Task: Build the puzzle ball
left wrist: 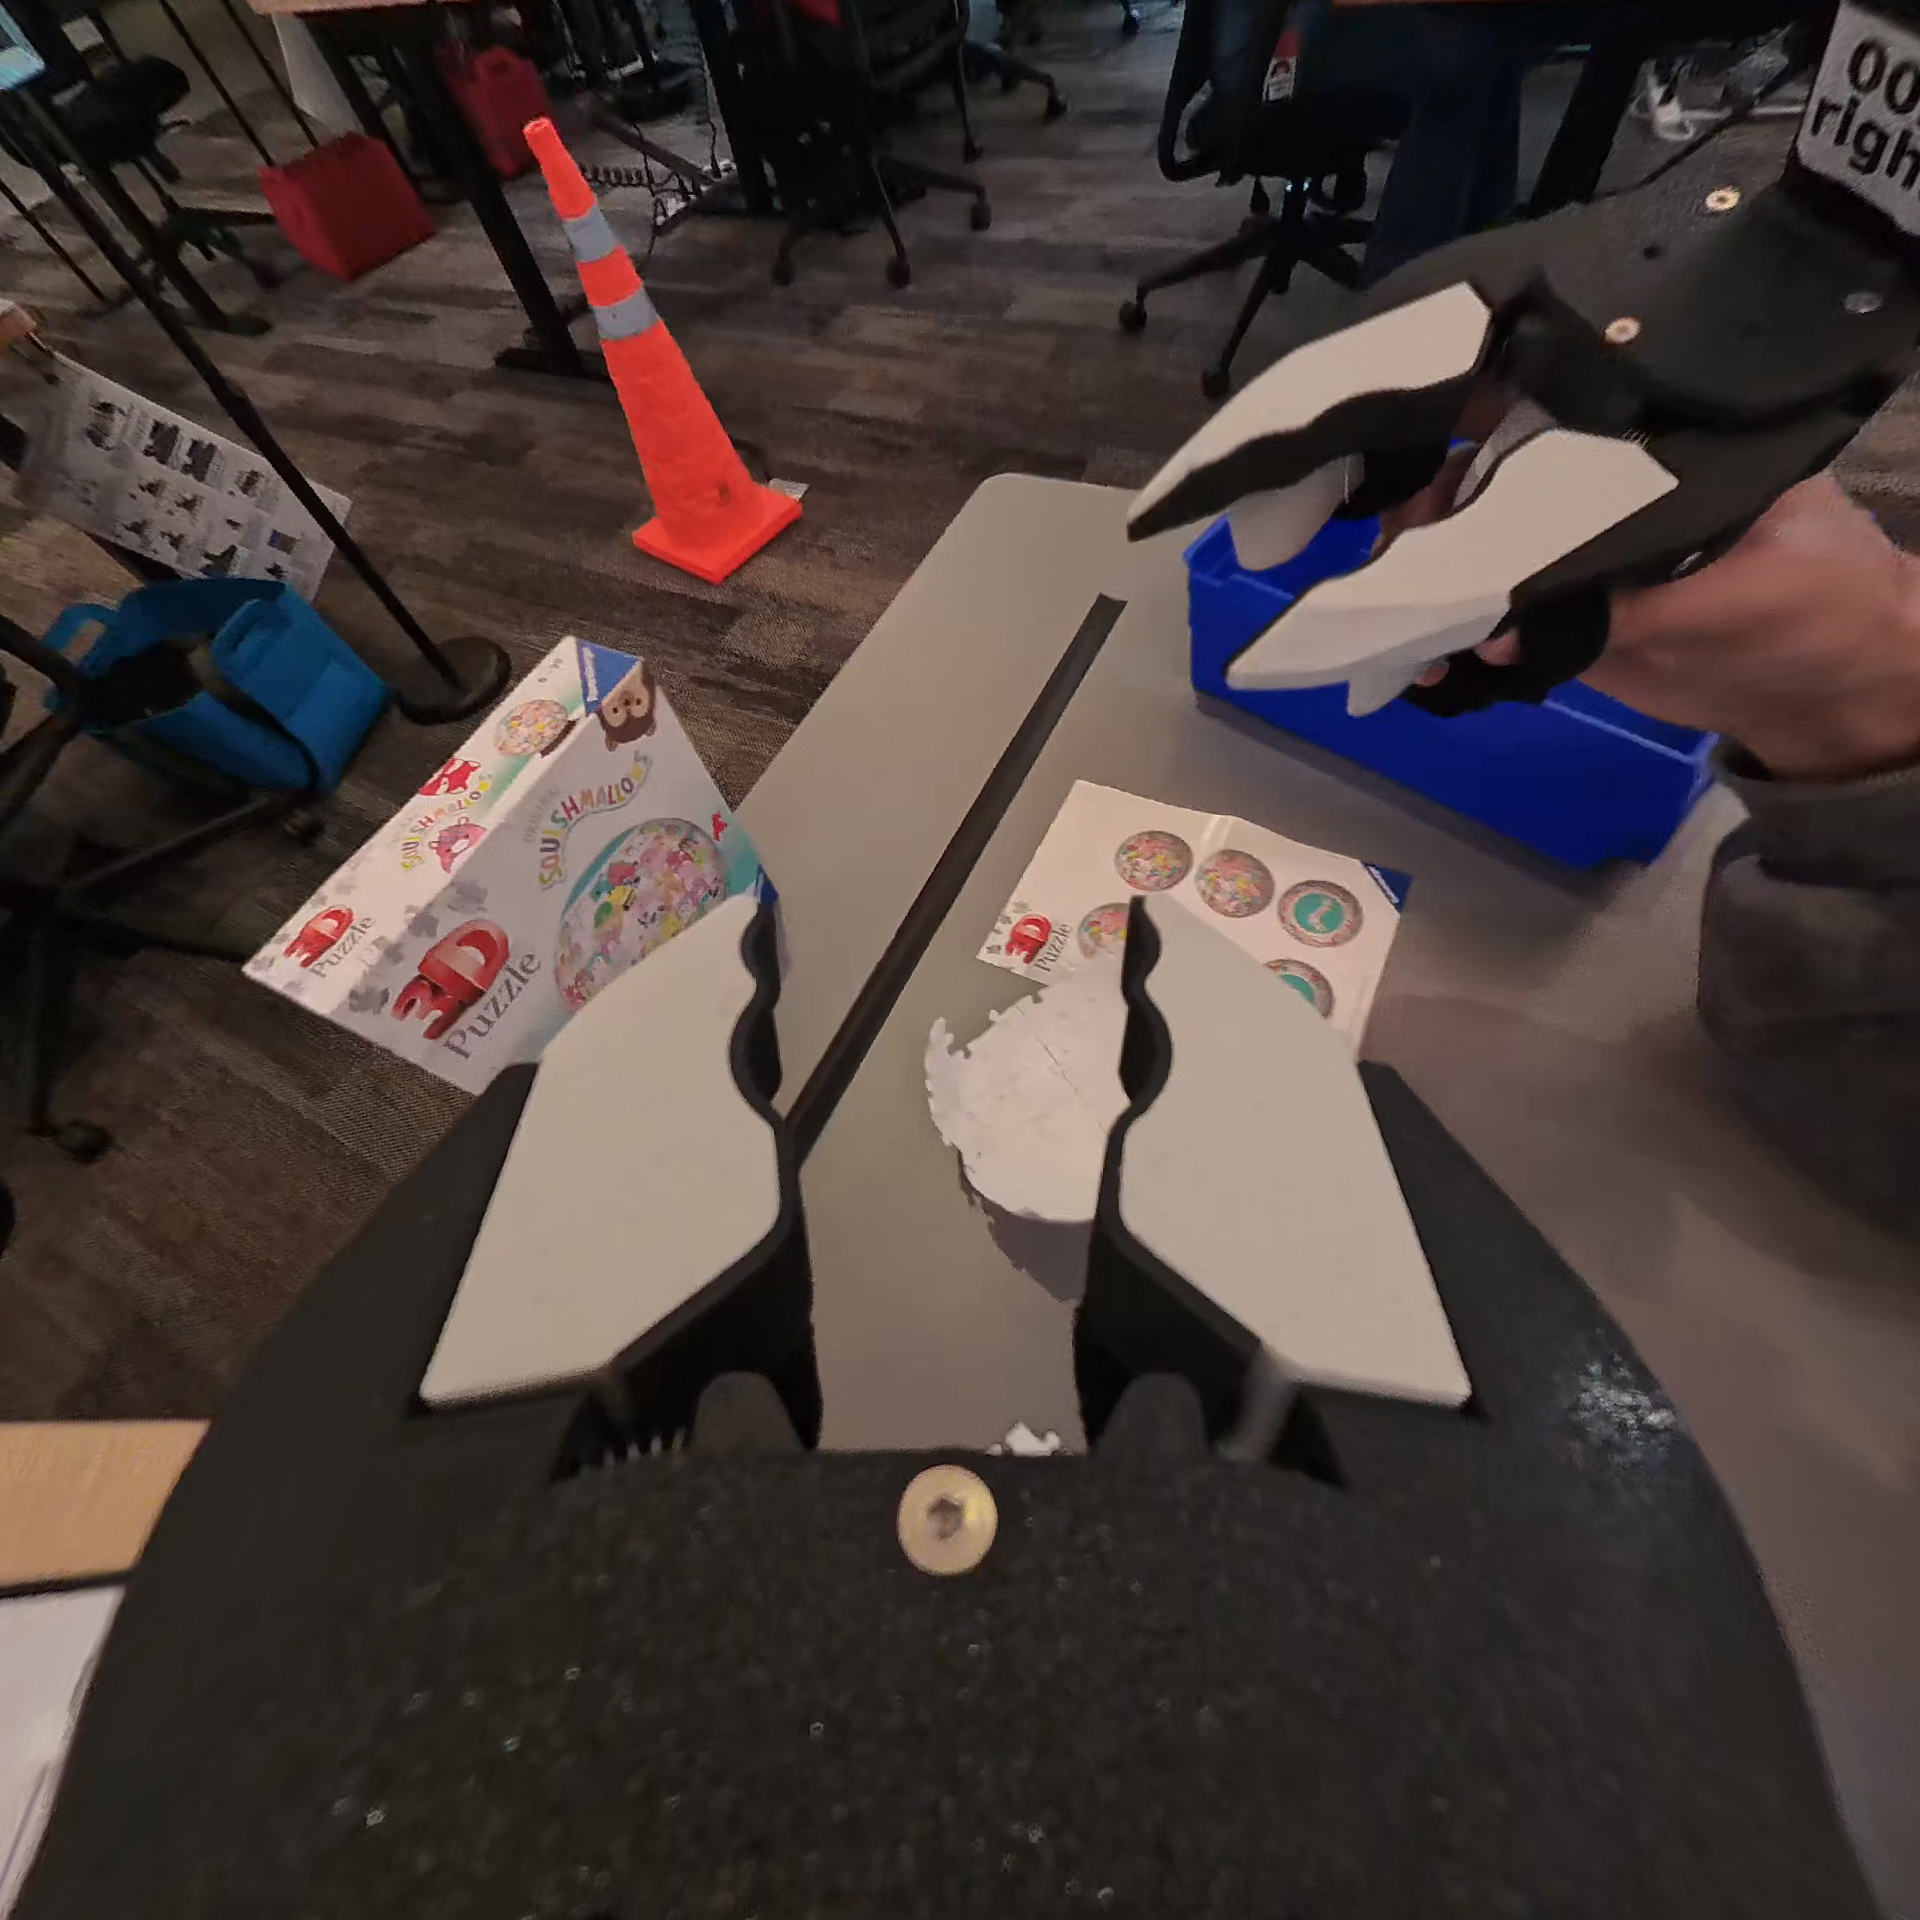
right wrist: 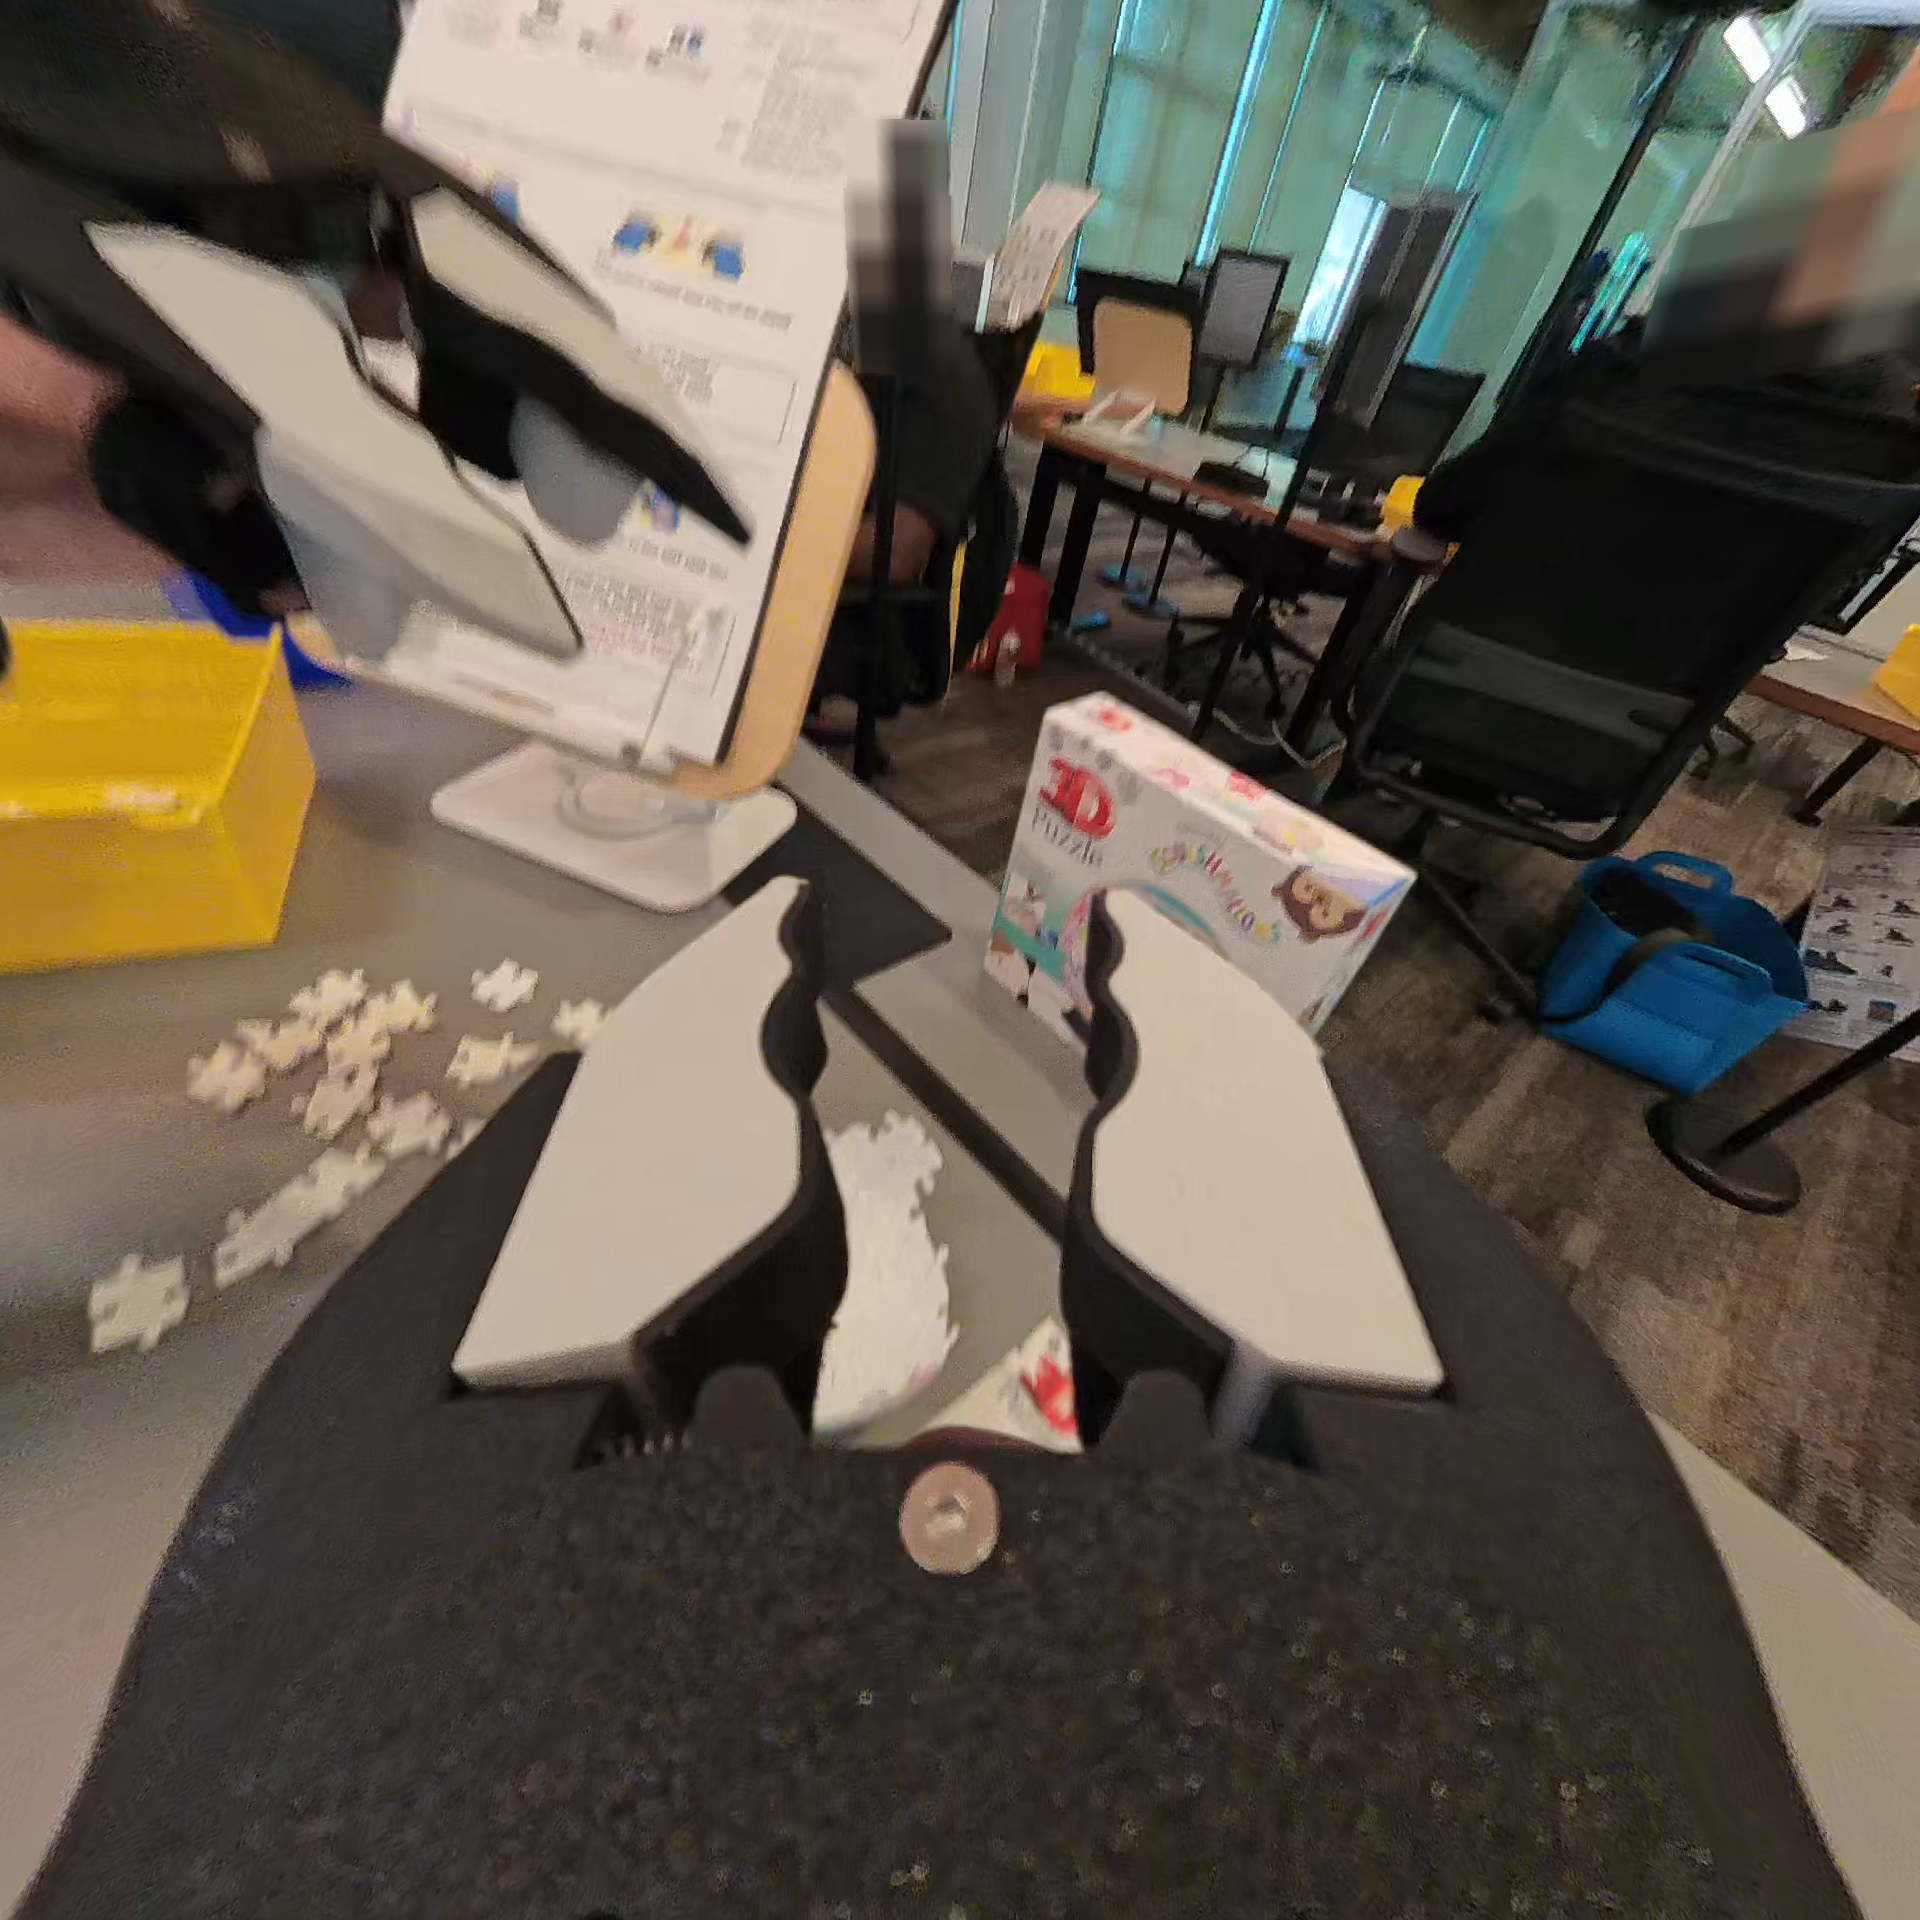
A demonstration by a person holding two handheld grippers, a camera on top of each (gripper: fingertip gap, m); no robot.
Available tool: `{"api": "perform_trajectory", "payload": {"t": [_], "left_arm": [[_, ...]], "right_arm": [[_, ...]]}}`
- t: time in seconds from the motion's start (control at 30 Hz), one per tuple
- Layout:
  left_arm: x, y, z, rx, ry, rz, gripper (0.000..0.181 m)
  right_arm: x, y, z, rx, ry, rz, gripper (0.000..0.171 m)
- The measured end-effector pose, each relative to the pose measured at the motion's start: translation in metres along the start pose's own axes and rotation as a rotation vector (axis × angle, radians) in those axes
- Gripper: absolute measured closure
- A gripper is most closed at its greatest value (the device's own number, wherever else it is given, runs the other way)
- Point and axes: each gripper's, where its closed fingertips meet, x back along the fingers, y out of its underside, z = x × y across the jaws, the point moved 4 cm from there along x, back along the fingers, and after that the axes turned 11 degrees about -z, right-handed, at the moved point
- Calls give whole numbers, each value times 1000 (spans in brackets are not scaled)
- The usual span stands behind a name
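My left gripper (left wrist: 945, 925) hung over the table (left wrist: 904, 727), jaws apart, empty | my right gripper (right wrist: 951, 914) likewise apart, empty | partly built ball (left wrist: 1023, 1101) lay at frame centre beside the leaflet (left wrist: 1257, 883) | loose pieces (right wrist: 332, 1091) lower left in right view | box (left wrist: 499, 883) left.

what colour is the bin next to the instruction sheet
Blue. The bin sits behind the sheet, clearest in the left wrist view.
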Motion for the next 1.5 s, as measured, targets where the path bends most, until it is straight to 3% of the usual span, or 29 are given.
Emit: {"api": "perform_trajectory", "payload": {"t": [0.17, 0.33, 0.43, 0.53, 0.6, 0.67, 0.77, 0.9, 1.03, 1.17, 1.3, 1.5], "left_arm": [[34, 27, 55, -7, 9, -60, 120], [57, 87, 138, 25, 39, -70, 124], [57, 136, 196, 86, 97, -44, 124], [49, 191, 247, 140, 113, -24, 122], [41, 219, 272, 159, 110, 39, 133], [39, 238, 288, 240, 142, 47, 126], [49, 239, 296, 330, 162, 157, 121], [55, 241, 292, 186, 7, 138, 120], [51, 257, 294, 138, 84, 75, 121], [43, 278, 285, 66, 43, -24, 121], [42, 299, 281, 92, 59, -177, 125], [50, 327, 277, 53, -43, -335, 129]], "right_arm": [[30, 47, -57, 35, -62, -152, 127], [70, 131, -146, -111, -294, -189, 127], [104, 173, -193, -181, -319, -153, 127], [132, 189, -235, -175, -314, -117, 126], [150, 187, -260, -222, -338, -55, 127], [163, 187, -280, -221, -354, -18, 128], [169, 193, -287, -112, -296, -65, 129], [166, 201, -273, -95, -276, -62, 129], [167, 208, -258, -250, -323, -79, 128], [172, 202, -249, -340, -358, -3, 129], [169, 207, -249, -317, -353, -42, 129], [165, 207, -262, -233, -354, -70, 129]]}}
